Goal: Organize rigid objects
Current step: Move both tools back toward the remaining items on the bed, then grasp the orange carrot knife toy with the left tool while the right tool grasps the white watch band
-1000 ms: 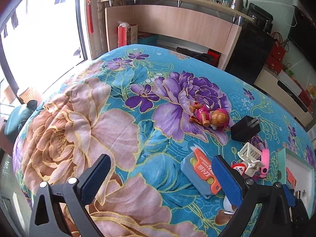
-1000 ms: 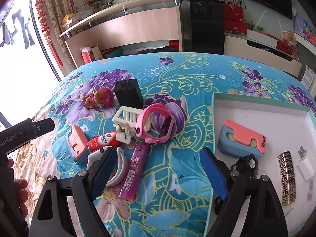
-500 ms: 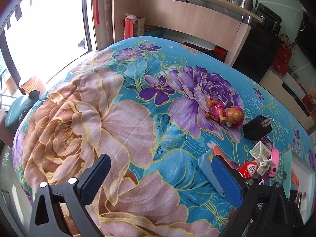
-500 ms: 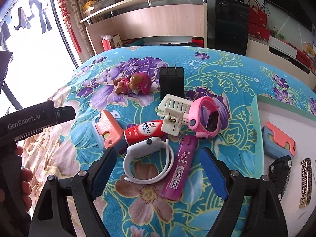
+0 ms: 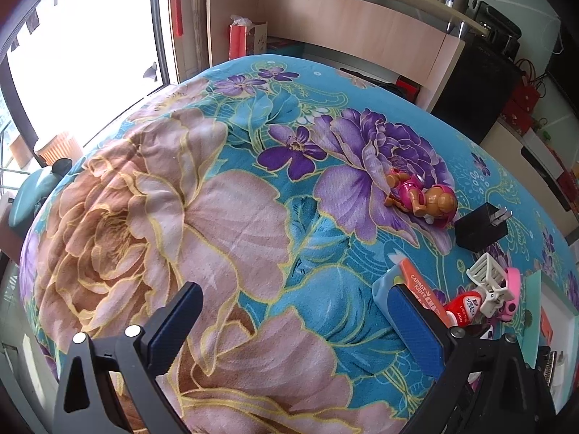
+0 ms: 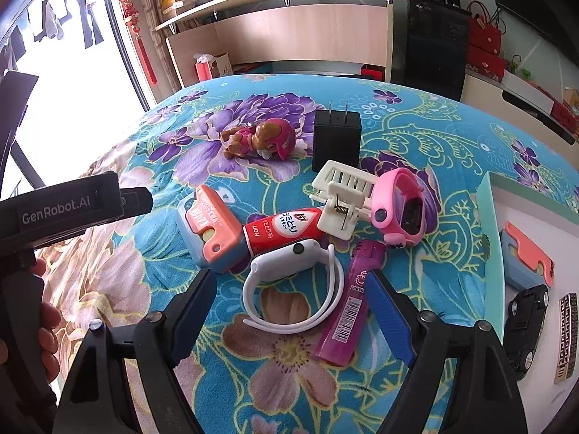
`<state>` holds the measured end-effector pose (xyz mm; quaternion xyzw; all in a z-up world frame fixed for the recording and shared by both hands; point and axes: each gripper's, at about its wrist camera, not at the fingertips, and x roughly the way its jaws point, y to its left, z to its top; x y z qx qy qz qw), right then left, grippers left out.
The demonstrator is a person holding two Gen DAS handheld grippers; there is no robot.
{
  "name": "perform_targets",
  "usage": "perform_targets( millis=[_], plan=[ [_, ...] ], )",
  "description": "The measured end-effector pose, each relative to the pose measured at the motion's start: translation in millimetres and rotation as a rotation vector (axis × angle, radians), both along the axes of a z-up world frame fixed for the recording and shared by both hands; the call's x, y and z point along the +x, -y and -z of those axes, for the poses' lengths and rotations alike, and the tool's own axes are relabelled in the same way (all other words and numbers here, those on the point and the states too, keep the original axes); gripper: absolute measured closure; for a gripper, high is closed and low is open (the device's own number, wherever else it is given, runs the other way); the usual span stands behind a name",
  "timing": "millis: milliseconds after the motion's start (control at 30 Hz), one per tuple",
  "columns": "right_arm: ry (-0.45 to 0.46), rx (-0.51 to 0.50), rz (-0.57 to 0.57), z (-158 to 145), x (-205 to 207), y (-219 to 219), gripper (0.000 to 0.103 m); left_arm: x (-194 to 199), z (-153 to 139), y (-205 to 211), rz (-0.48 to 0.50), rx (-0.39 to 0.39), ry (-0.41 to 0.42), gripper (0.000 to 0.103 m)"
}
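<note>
My right gripper (image 6: 289, 311) is open and empty, just above a white smartwatch (image 6: 289, 271) and beside a purple lighter (image 6: 347, 307). Past them lie a red tube (image 6: 282, 231), a blue-and-orange toy knife (image 6: 210, 231), a white clip (image 6: 343, 199), a pink watch (image 6: 401, 213), a black charger (image 6: 336, 141) and a pink toy dog (image 6: 260, 137). My left gripper (image 5: 293, 329) is open and empty over bare blanket; the toy knife (image 5: 405, 289), toy dog (image 5: 423, 199) and charger (image 5: 481, 231) lie to its right.
A white tray with a teal rim (image 6: 492, 238) at the right holds another toy knife (image 6: 528, 256), a black toy car (image 6: 524, 329) and a patterned bar (image 6: 566, 336). A wooden shelf unit (image 6: 289, 32) stands beyond the bed. The left gripper's body (image 6: 68, 209) is at the left.
My right gripper has swung left from the tray toward the pile, now centred on the white watch. My left gripper has drifted left, away from the pile.
</note>
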<state>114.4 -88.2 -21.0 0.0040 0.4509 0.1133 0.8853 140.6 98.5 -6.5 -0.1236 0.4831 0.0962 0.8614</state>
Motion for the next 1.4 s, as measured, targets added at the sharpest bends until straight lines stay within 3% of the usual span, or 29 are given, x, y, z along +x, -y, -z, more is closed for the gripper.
perform_targets(
  millis=[133,333,433,900,1167,1400],
  plan=[
    [0.011,-0.034,0.009,0,0,0,0.037,1,1,3,0.012,-0.002,-0.003,0.0],
    [0.018,-0.054,-0.024,0,-2,-5,0.047,3,3,10,0.033,0.001,-0.015,0.0],
    [0.021,-0.076,-0.038,1,-3,-9,0.047,3,3,12,0.041,0.003,-0.017,0.0],
    [0.034,-0.001,0.021,-11,-5,14,0.048,7,6,27,0.108,-0.007,-0.03,0.0],
    [0.063,0.022,0.102,-21,-6,41,0.048,8,10,48,0.215,0.001,-0.053,0.0],
    [0.067,0.036,0.155,-24,-6,60,0.048,8,15,67,0.305,0.055,-0.071,0.0]
  ],
)
